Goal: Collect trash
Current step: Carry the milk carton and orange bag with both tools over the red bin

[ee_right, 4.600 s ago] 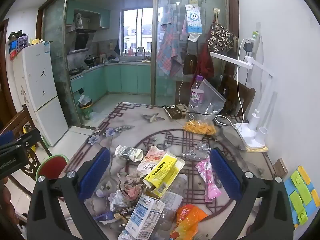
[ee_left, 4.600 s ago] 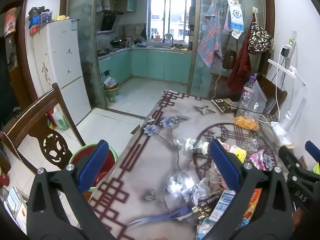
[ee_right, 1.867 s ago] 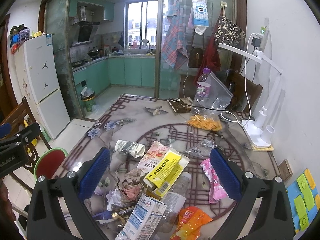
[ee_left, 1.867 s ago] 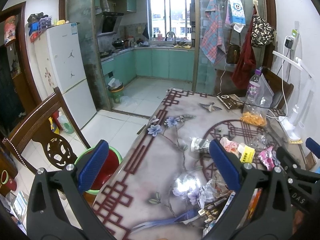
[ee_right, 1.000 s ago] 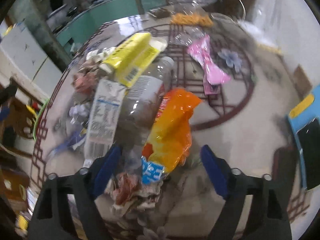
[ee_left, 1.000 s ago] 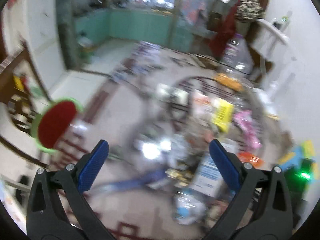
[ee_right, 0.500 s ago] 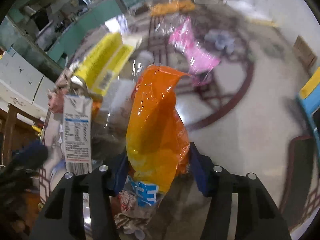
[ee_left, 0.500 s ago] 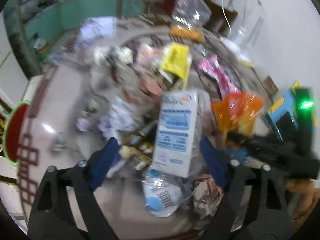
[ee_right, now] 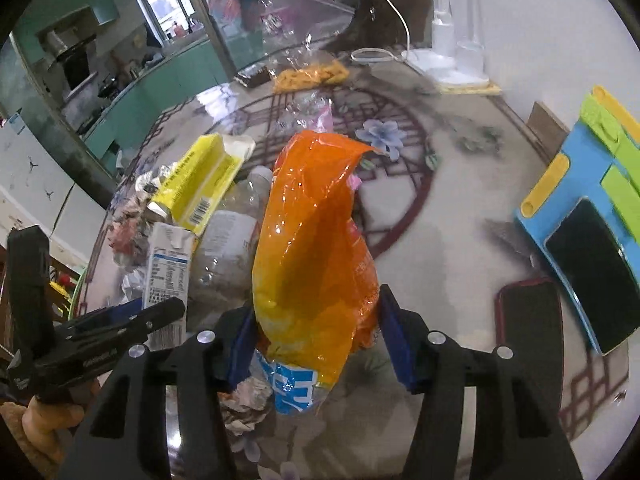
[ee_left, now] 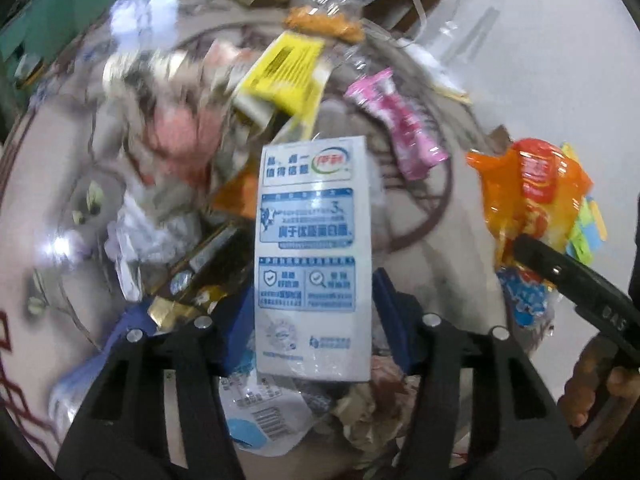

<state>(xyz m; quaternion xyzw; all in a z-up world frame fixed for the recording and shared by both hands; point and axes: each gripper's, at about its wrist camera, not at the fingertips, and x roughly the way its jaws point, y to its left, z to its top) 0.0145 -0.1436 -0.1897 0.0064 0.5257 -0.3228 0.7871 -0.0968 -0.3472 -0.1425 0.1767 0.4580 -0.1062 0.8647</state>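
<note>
Patterned tabletop [ee_left: 436,240] is lying under a blurred heap of trash, and the left gripper [ee_left: 312,320] is clamping its blue pads on a white-and-blue milk carton [ee_left: 310,248] standing up from the pile, with a yellow box [ee_left: 288,70] and pink wrapper [ee_left: 400,120] beyond. Over on the right wrist view, the right gripper [ee_right: 316,344] is pinching an orange snack bag [ee_right: 316,240] just above the table, milk carton [ee_right: 166,264] sitting to its left beside a clear bottle [ee_right: 228,240].
</note>
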